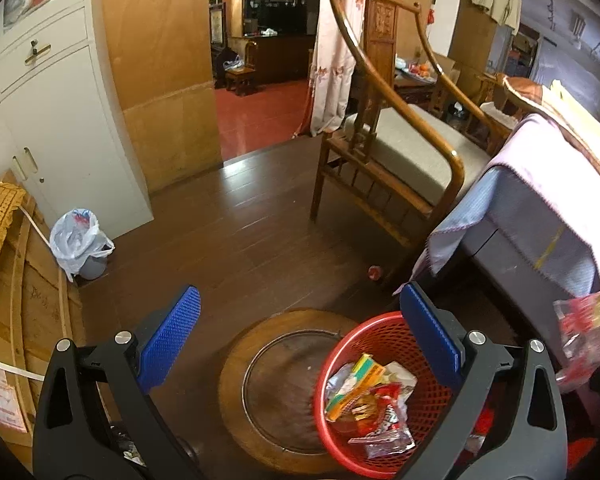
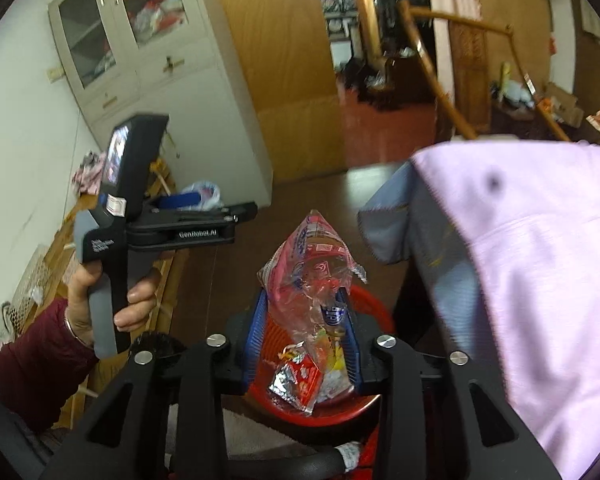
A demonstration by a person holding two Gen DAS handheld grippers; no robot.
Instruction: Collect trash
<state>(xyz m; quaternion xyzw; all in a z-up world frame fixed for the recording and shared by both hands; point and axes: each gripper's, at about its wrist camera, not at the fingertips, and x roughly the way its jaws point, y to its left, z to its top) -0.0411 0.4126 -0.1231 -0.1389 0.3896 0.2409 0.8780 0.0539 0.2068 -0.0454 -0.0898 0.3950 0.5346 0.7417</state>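
a crumpled clear and pink plastic wrapper point(image 2: 312, 272) is seen between the blue pads point(image 2: 260, 320) of the right gripper point(image 2: 305, 334), its peak sticking up past the fingertips and its lower end hanging down between them. the pads are set narrow and seem to touch the wrapper on both sides, so it appears to be held, though the contact is partly hidden by the plastic itself. straight beneath it a red mesh basket point(image 1: 384, 326) is found, already filled with snack wrappers point(image 1: 370, 404); in the left wrist view the same held wrapper point(image 1: 586, 330) is glimpsed, blurred, at the right edge, beside and above the basket's rim. the left gripper point(image 1: 300, 334) is spread wide with nothing between its pads, and is held by a hand point(image 2: 100, 300) in a dark red sleeve. the basket is placed by a round wooden stool point(image 1: 278, 390), over its right edge. a bed draped in a lilac cloth point(image 2: 540, 280) is seen to the right, a wooden armchair point(image 1: 396, 148) behind, and a bagged bin point(image 1: 80, 244) by the white cabinet point(image 1: 48, 120).
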